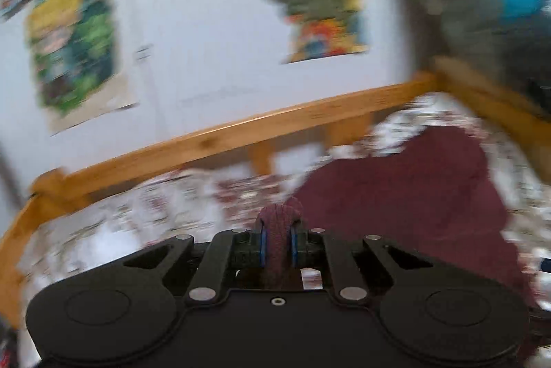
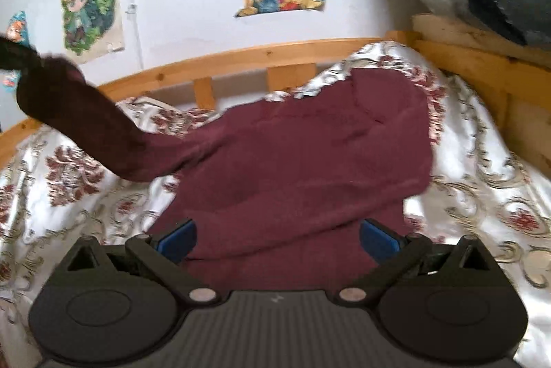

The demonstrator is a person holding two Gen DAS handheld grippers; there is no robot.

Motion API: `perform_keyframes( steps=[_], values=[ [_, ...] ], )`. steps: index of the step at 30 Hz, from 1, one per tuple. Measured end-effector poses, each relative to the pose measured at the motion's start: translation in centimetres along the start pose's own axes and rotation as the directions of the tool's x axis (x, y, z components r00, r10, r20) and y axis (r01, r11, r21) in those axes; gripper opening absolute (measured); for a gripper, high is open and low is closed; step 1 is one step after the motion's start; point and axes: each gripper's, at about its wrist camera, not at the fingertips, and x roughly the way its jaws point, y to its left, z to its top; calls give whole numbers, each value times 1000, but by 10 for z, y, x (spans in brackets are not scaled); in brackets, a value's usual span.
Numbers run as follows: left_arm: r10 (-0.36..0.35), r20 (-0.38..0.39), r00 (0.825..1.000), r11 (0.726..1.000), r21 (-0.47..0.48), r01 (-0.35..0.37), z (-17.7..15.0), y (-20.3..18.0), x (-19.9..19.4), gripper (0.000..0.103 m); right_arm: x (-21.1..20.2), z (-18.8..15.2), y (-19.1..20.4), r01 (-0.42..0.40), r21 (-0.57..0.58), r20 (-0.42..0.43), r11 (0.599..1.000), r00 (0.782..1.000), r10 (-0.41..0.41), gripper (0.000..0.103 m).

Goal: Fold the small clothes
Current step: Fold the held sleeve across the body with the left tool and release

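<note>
Left wrist view: left gripper (image 1: 278, 245) fingers clamped on maroon garment (image 1: 406, 196) sleeve bunch; right gripper (image 2: 277, 239) fingers apart, garment unpinned. Risk: whole garment dragging across bedspread (image 2: 482, 196), fold skewing.

A wooden bed (image 2: 241, 58) with a slatted pine rail along its far side and a matching board at the right carries a white cover (image 2: 482, 161) patterned with dark red flowers and grey-gold scrolls. A maroon garment (image 2: 310, 161) lies spread across the middle of the cover, reaching from the near edge almost to the far rail. One narrow part of it (image 2: 69, 99) is lifted clear of the cover at the left.
</note>
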Motion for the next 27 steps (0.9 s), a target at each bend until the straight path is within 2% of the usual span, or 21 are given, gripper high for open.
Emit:
perform_keyframes(
  steps=[3,8,11,13,18,20,21,23,24,26,27],
  values=[
    [-125,5,992,991,49,125,4,-45,1,13,5,1,-17,66,49,-4,997,998,-66,103],
    [-297,-30,954,946,122,299,-13,-129,25,13,8,-4,-52,137,162,-12,977,991,-136,103],
    [-340,-64,938,923,169,346,-33,-170,49,13,11,-6,-66,193,176,-24,965,981,-192,103],
    [-346,-108,932,922,142,359,-45,-185,69,13,13,-7,-77,212,201,-31,956,977,-210,103],
    [-348,-143,926,933,42,357,-63,-182,95,19,17,-12,-97,246,267,-49,932,969,-242,103],
    [-366,-159,917,928,18,373,-67,-179,103,28,19,-15,-100,249,275,-57,929,968,-243,103],
    [-399,-171,901,915,-7,404,-68,-176,105,31,21,-15,-100,252,271,-58,929,968,-245,103],
    [-457,-180,871,888,-47,457,-69,-167,107,46,23,-15,-97,257,258,-57,931,966,-251,103],
    [-477,-178,861,878,-59,475,-71,-164,107,51,23,-15,-95,258,253,-54,932,966,-252,103],
    [-508,-164,846,861,-86,501,-73,-154,106,77,24,-15,-91,254,248,-43,935,967,-252,103],
    [-525,-155,837,851,-104,515,-74,-148,104,83,24,-15,-89,254,245,-37,936,967,-253,103]
  ],
)
